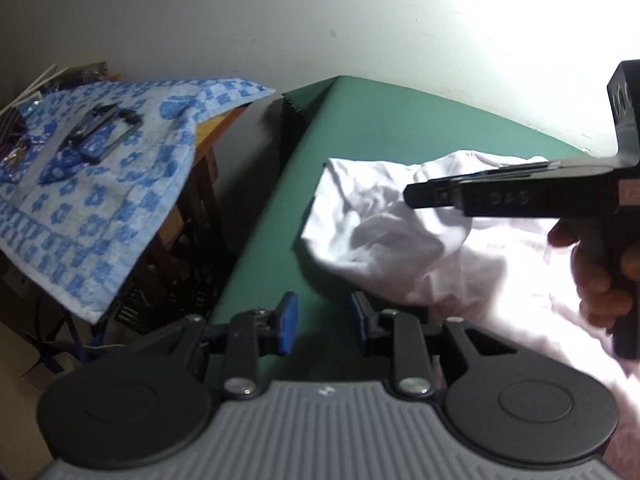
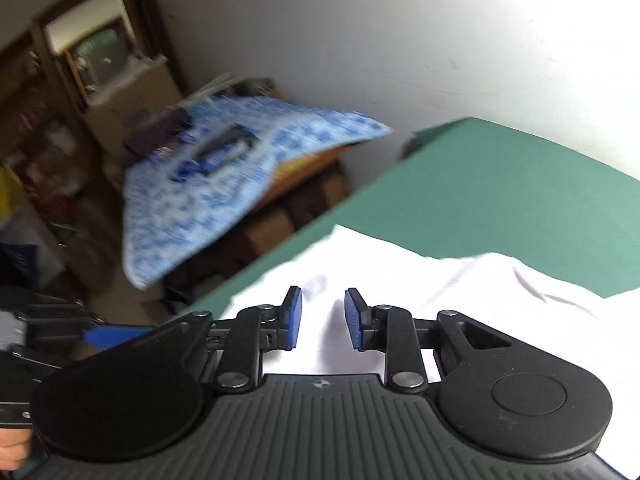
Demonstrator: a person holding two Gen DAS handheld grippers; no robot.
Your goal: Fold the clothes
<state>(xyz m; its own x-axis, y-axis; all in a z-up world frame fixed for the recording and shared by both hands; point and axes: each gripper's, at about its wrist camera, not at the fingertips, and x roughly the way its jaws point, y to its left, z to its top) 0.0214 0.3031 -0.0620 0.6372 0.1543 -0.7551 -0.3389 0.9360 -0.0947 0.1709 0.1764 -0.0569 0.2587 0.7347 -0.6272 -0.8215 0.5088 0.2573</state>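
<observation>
A crumpled white garment [image 1: 380, 236] lies on the green table [image 1: 360, 128], one bunched end near the table's left edge. My left gripper [image 1: 324, 322] hovers over bare green cloth just beside that end, jaws open, nothing between the blue pads [image 1: 289, 320]. My right gripper [image 2: 325, 317] is above the garment [image 2: 420, 280], jaws apart, with the white cloth lying below the pads and not pinched. In the left wrist view the right gripper [image 1: 416, 196] shows side-on over the garment, held by a hand [image 1: 600, 280]. The left gripper's blue pad [image 2: 104, 336] shows at the right wrist view's left edge.
A blue-and-white flowered towel [image 1: 100, 200] covers a lower side table to the left, with a black frame-like object [image 1: 104, 132] on it. Dark crates [image 1: 160, 292] stand beneath. A pale wall [image 1: 320, 20] runs behind the table. Shelves [image 2: 80, 60] stand further left.
</observation>
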